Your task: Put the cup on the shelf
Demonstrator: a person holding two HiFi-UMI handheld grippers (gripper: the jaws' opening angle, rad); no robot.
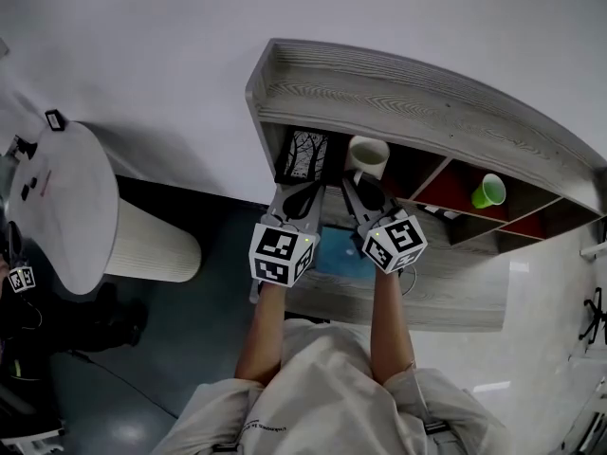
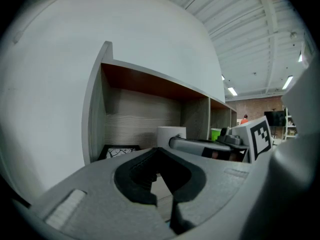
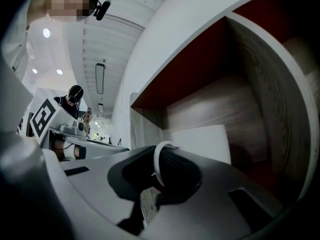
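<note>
One white cup [image 1: 368, 154] stands inside the shelf [image 1: 427, 102], handle pinched in the right claw [image 1: 359, 182]; left claw [image 1: 303, 193] pressed together, empty.

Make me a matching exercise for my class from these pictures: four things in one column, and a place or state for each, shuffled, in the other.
1. white mug
2. green cup
3. picture frame
4. left gripper

A. holds nothing
B. in a shelf compartment further right
C. handle gripped by the right gripper
D. by the left wall of the end compartment

Pairs: 1-C, 2-B, 3-D, 4-A
</note>
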